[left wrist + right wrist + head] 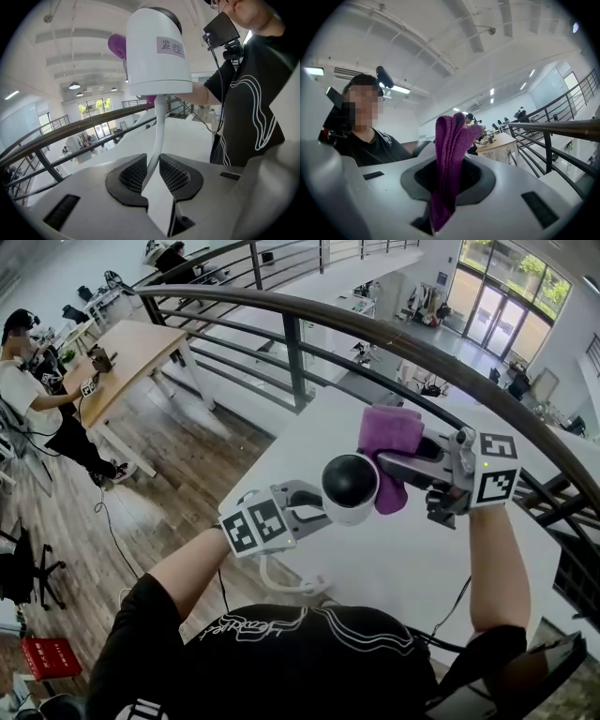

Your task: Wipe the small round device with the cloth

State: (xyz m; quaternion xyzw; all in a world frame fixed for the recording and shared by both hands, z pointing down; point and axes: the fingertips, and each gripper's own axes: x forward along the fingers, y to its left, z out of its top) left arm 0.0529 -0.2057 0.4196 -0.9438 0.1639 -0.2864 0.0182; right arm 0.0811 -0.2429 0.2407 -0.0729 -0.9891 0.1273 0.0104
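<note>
The small round device (350, 488), white with a black domed face, is held up above the white table (412, 568). My left gripper (311, 513) is shut on its white cable just under the body; in the left gripper view the cable (157, 136) runs up from between the pads of the left gripper (152, 177) to the device (159, 51), which bears a small label. My right gripper (382, 467) is shut on a folded purple cloth (389, 451) that touches the device's right side. In the right gripper view the cloth (450, 159) stands up out of the right gripper (446, 185).
A dark curved railing (375, 329) runs behind the table, with a drop beyond it. Down on the left, a person (28, 395) sits at a wooden desk (131, 348). The device's cable loops on the table (281, 579) near my body.
</note>
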